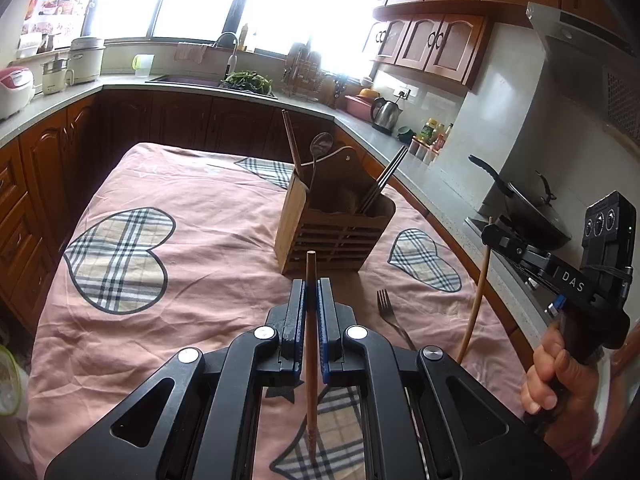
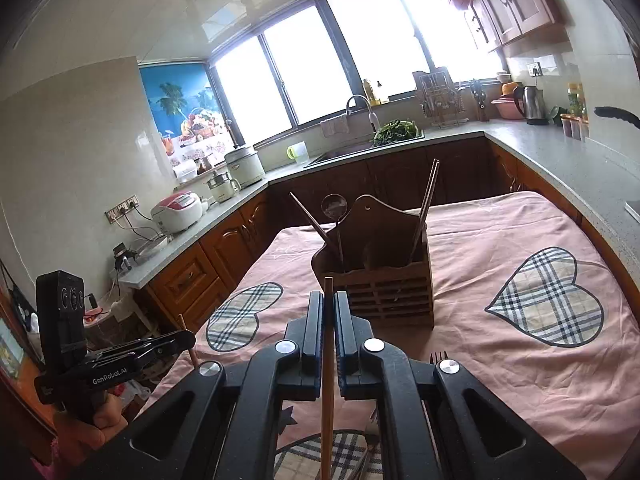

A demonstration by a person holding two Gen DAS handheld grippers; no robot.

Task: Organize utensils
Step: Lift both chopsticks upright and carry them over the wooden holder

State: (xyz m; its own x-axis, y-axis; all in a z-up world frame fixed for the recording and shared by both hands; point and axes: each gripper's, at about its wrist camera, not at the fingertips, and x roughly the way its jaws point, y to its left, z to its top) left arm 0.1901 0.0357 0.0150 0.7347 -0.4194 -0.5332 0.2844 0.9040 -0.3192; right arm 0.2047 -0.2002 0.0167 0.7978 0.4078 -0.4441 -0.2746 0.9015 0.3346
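While each pair of tongs, left (image 1: 311,292) and right (image 2: 329,308), clamps one brown wooden chopstick (image 1: 310,344), the slatted wooden utensil holder (image 1: 334,222) stands just ahead, so next comes tipping both sticks into a compartment.

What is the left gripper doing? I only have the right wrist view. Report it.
Observer: The left gripper is shut on a reddish-brown chopstick, with only a short end past its fingertips.
Operator: Now describe the fork.
Observer: The fork lies flat on the pink cloth, tines toward the wooden holder.
Operator: Check my chopstick.
Observer: The pale chopstick hangs well below the right gripper.
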